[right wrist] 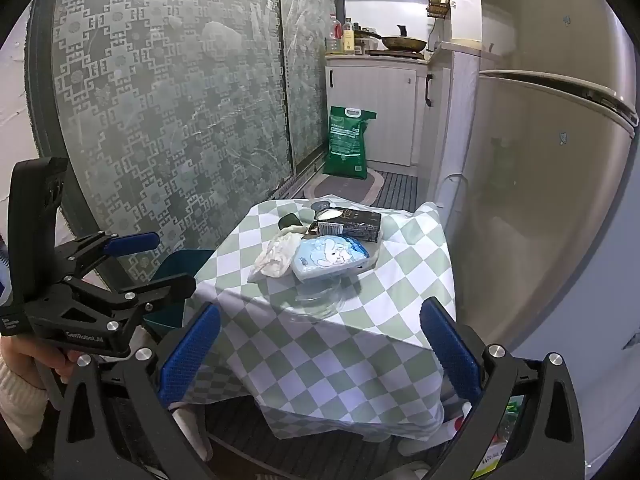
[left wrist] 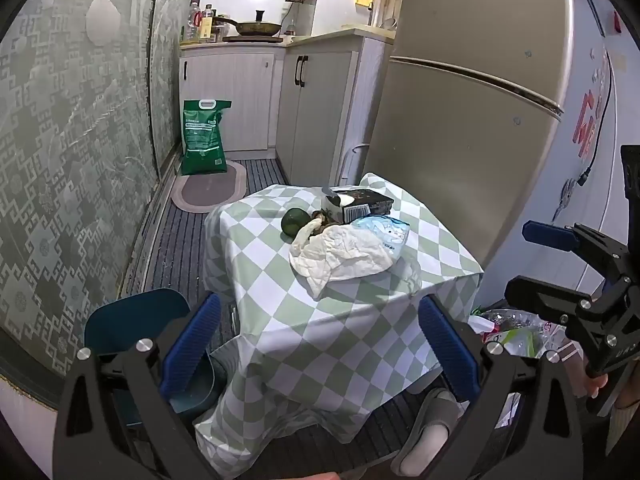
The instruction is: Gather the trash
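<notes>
Nearest to us, both grippers hang short of the table with their blue pads spread wide and nothing between them: the left gripper (left wrist: pixel 320 344) and the right gripper (right wrist: pixel 320 344) each frame the near edge of the checked tablecloth (left wrist: pixel 344 320). Neither touches anything yet. Beyond that edge, toward the far half of the table top, the trash lies in one loose heap. Closest to us in it is the crumpled white paper (left wrist: pixel 340 254), which spreads mostly crosswise to our fingers and sits a little toward the left gripper's side. Touching it on the right is the pale blue printed packet (right wrist: pixel 332 258), which the right gripper faces more squarely, so we judge that hand the nearer one for it. Behind these lie a dark round fruit (left wrist: pixel 294 220) and the dark carton (right wrist: pixel 352 224), its long side running across the table. From either hand the heap lies ahead and below, well apart from the pads, so we judge a forward, downward reach is needed. Farther back stands the green sack (left wrist: pixel 204 136) against the cabinets.
</notes>
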